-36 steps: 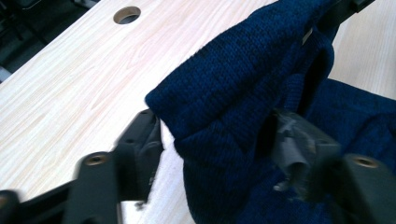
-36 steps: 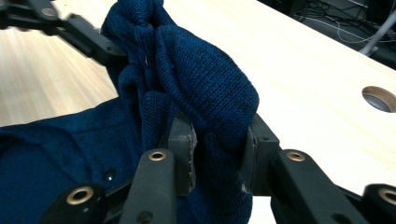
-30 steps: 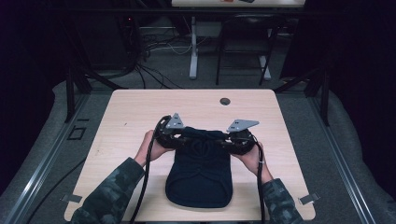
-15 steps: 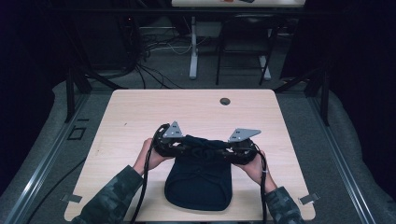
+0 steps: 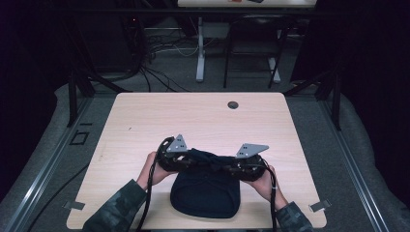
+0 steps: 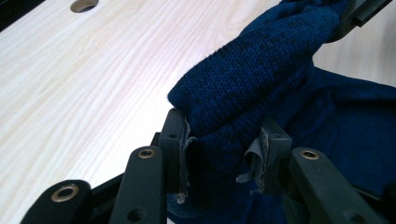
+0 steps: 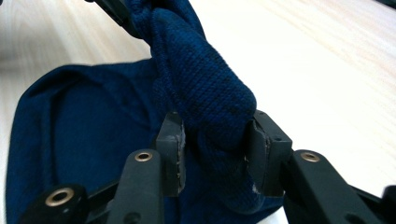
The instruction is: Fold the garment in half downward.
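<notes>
A dark blue knitted garment (image 5: 205, 193) lies on the near half of the wooden table (image 5: 203, 121). Its far edge is rolled into a thick band (image 5: 209, 159) stretched between my two grippers. My left gripper (image 5: 186, 163) is shut on the band's left end; in the left gripper view the knit (image 6: 252, 88) bulges out from between the jaws of that gripper (image 6: 224, 156). My right gripper (image 5: 232, 169) is shut on the right end, where the rolled knit (image 7: 205, 84) is pinched in that gripper (image 7: 215, 154). The rest of the cloth (image 7: 84, 140) lies flat below.
A small round hole (image 5: 233, 105) sits near the table's far edge, seen also as the hole (image 6: 84, 4) in the left gripper view. Bare wood stretches beyond the garment. Black frames, cables and table legs stand on the floor behind the table.
Both grippers have moved toward the near edge with the garment's far edge held, folding it back over the cloth. The visible flat part of the garment has grown shorter.
</notes>
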The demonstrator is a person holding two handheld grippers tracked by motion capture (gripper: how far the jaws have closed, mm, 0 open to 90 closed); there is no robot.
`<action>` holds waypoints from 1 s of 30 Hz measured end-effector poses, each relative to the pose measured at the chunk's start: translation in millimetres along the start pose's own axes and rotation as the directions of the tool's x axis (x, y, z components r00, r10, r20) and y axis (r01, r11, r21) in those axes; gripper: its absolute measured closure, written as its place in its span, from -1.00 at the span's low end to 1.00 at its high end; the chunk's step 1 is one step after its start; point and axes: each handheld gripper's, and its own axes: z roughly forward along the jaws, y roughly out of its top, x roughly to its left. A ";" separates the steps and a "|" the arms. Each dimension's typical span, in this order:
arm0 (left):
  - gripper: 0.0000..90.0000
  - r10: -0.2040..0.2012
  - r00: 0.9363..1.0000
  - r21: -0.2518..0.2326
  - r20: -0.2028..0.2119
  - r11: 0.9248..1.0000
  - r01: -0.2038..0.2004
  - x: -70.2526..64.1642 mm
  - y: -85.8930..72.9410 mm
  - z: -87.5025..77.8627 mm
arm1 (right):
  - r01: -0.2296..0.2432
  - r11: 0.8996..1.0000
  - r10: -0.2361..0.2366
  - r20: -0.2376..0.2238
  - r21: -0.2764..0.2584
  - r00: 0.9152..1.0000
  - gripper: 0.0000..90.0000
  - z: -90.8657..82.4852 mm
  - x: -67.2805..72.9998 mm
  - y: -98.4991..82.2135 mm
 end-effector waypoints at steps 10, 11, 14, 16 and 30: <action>0.35 -0.017 0.999 -0.005 0.043 1.000 0.018 -17.2 -22.5 2.3 | 0.012 0.999 -0.011 -0.012 0.044 1.000 0.32 1.4 18.3 -20.7; 0.34 -0.021 0.999 0.000 0.049 1.000 0.021 -18.7 -24.2 3.1 | 0.015 0.999 -0.014 -0.012 0.049 1.000 0.31 1.7 20.0 -22.1; 0.29 -0.022 0.998 0.014 0.062 1.000 0.022 -21.2 -29.3 5.4 | 0.017 0.998 -0.015 -0.017 0.063 1.000 0.31 2.5 22.6 -25.0; 0.25 -0.034 0.997 0.012 0.074 0.999 0.033 -22.5 -33.1 6.0 | 0.019 0.997 -0.017 -0.026 0.069 1.000 0.28 2.6 26.4 -29.1; -0.21 -0.096 0.993 0.020 0.069 0.995 0.095 -29.0 -46.1 -34.8 | 0.031 0.993 -0.028 -0.031 0.116 0.999 0.15 0.9 38.5 -41.6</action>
